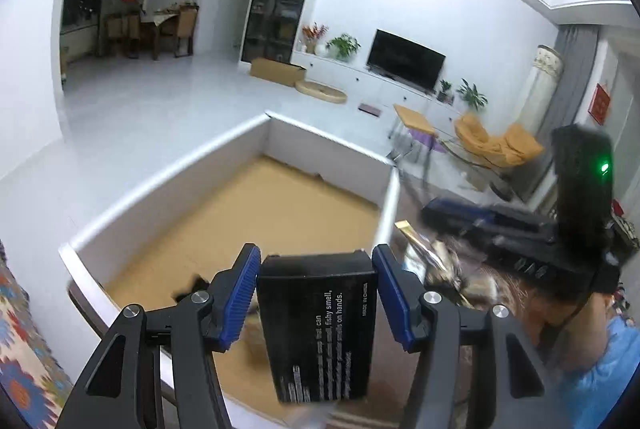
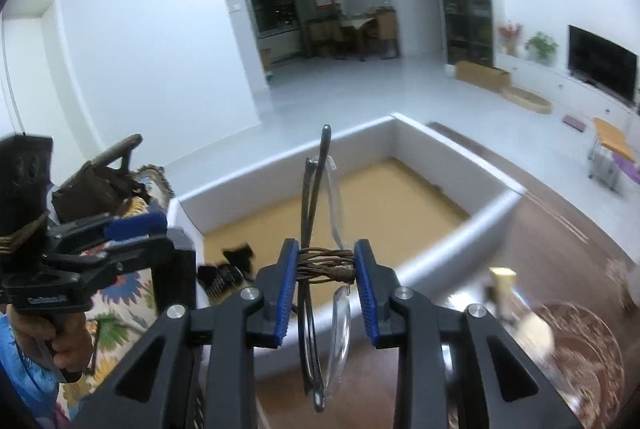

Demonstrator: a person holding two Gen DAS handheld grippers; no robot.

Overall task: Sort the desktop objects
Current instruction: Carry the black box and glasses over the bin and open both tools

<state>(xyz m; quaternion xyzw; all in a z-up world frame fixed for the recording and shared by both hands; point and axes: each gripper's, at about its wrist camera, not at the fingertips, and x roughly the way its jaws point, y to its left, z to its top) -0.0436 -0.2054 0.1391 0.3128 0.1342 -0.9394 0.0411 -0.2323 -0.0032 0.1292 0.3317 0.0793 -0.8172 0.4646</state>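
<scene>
My left claw (image 1: 316, 293) pinches one black box (image 1: 318, 325); right claw (image 2: 325, 287) pinches one folded eyeglasses (image 2: 324, 269), cord-wrapped. One white bin (image 1: 168, 197) ahead.

black box (image 1: 320, 325) with white print, "made in china", "fishy smell,", "on hands." (remaining lines blurred)
</scene>
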